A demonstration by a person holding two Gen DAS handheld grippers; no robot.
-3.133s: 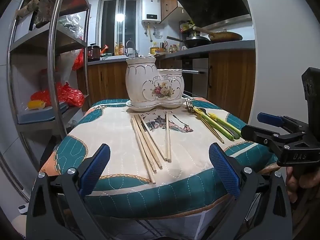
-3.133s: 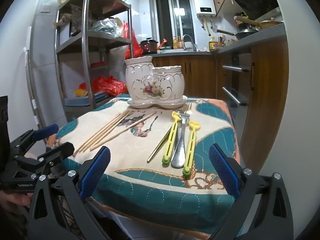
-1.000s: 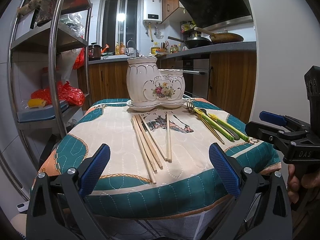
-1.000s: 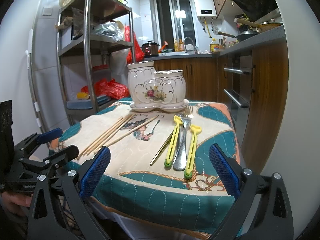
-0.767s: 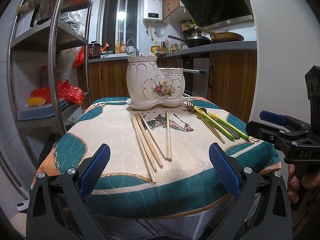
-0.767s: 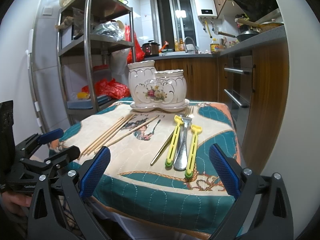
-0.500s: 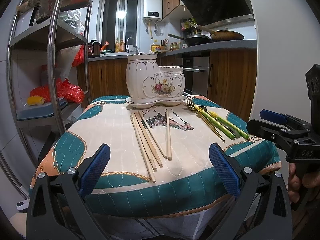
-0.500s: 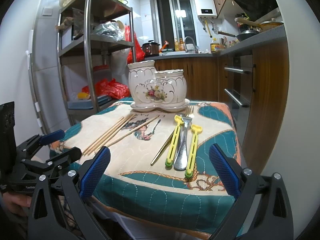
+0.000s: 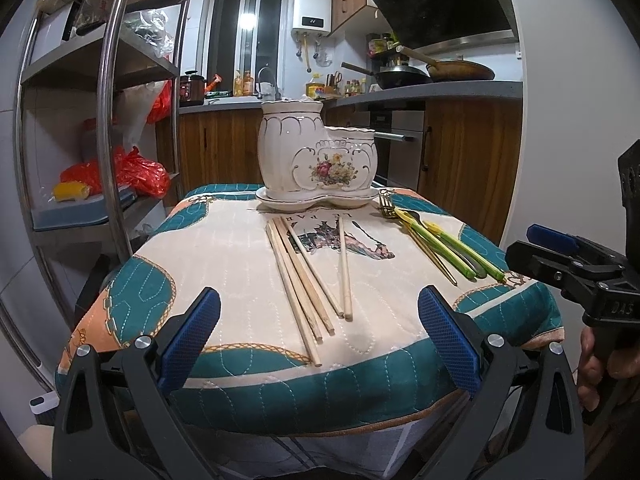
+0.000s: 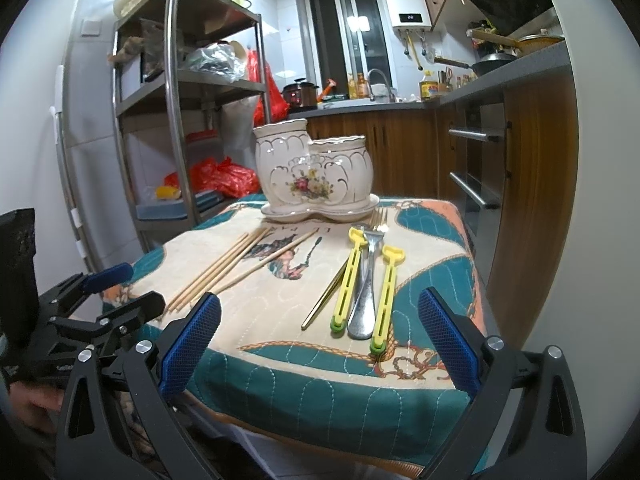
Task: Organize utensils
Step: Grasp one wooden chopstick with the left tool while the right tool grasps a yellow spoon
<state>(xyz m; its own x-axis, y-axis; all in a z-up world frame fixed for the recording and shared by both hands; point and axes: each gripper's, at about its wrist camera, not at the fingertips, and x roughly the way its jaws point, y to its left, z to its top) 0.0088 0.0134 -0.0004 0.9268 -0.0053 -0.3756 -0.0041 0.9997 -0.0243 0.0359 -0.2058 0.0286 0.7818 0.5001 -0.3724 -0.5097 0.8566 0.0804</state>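
Both hand-held grippers, left point(image 9: 318, 336) and right point(image 10: 318, 336), are held wide open and empty before the tabletop point(image 9: 224, 248); chopsticks point(image 9: 308, 276) are laid there.

Both grippers have moved a little closer to the chopsticks point(image 9: 310, 276) and the forks point(image 10: 362, 280).

Open cloth point(image 9: 224, 248) from the near edge up to 12 o'clock, clear at 10 o'clock beside the chopsticks point(image 9: 308, 272). Blocked dead ahead at 12 by the ceramic holder point(image 9: 320, 156) on its saucer. Narrow bare lane between chopsticks and the yellow-green utensils point(image 10: 360, 284) at 1 o'clock. Hemmed at 9 o'clock by the metal shelf rack point(image 9: 108, 120); wooden cabinets point(image 10: 532, 184) close at 3 o'clock.
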